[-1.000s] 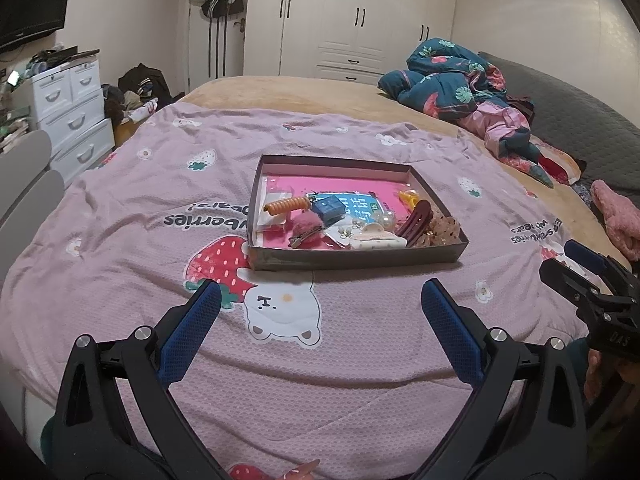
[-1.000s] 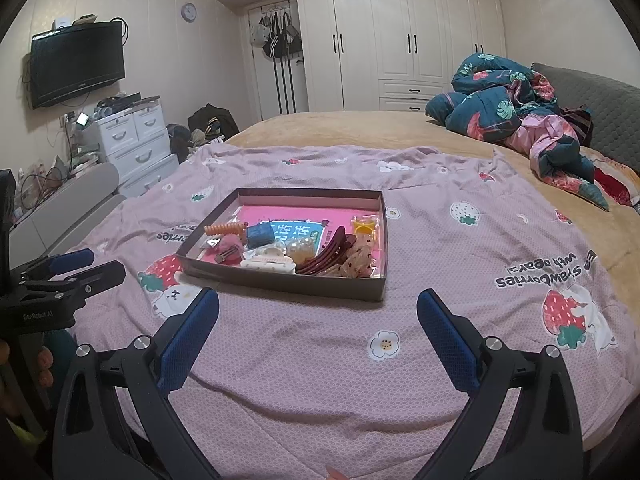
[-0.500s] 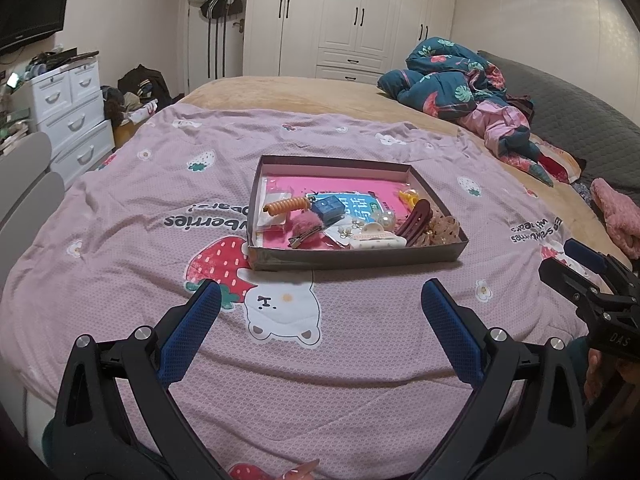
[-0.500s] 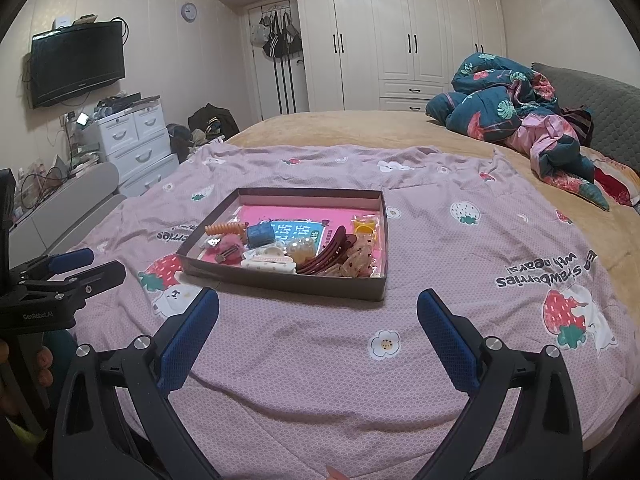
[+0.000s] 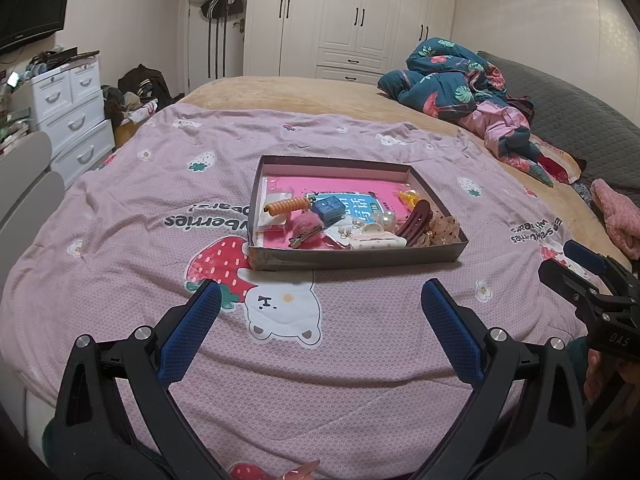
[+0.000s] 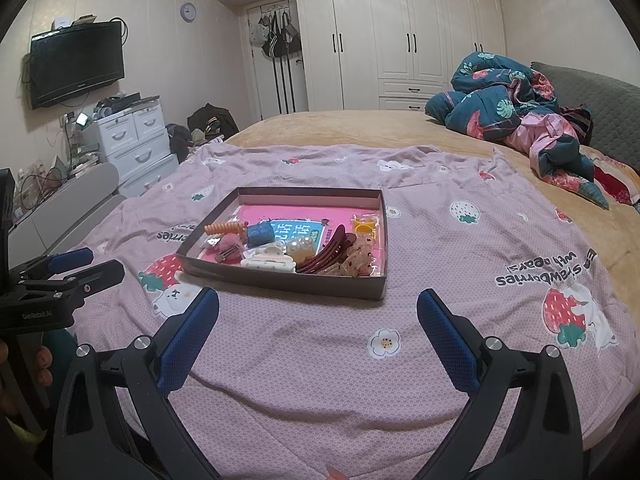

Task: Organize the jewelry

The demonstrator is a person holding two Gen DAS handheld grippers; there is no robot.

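Observation:
A shallow brown box (image 5: 352, 259) (image 6: 280, 280) with a pink floor lies on the pink strawberry bedspread. Inside it are an orange spiral hair tie (image 5: 286, 205), a small blue box (image 5: 329, 208) (image 6: 260, 235), a pink fluffy clip (image 5: 308, 227), a white claw clip (image 5: 378, 241) (image 6: 269, 263), a dark red hair clip (image 5: 416, 222) (image 6: 328, 250) and a yellow clip (image 5: 409, 199) (image 6: 365, 225). My left gripper (image 5: 320, 296) hovers open in front of the box with nothing held. My right gripper (image 6: 318, 302) is likewise open and empty, nearer the box's right side.
A bundled teal and pink quilt (image 5: 468, 92) (image 6: 516, 112) lies at the bed's far right. White drawers (image 5: 68, 108) (image 6: 132, 140) and a grey chair back (image 5: 24, 184) stand at the left. White wardrobes (image 6: 400, 36) line the back wall. A hand (image 5: 600, 376) holds the right gripper's handle.

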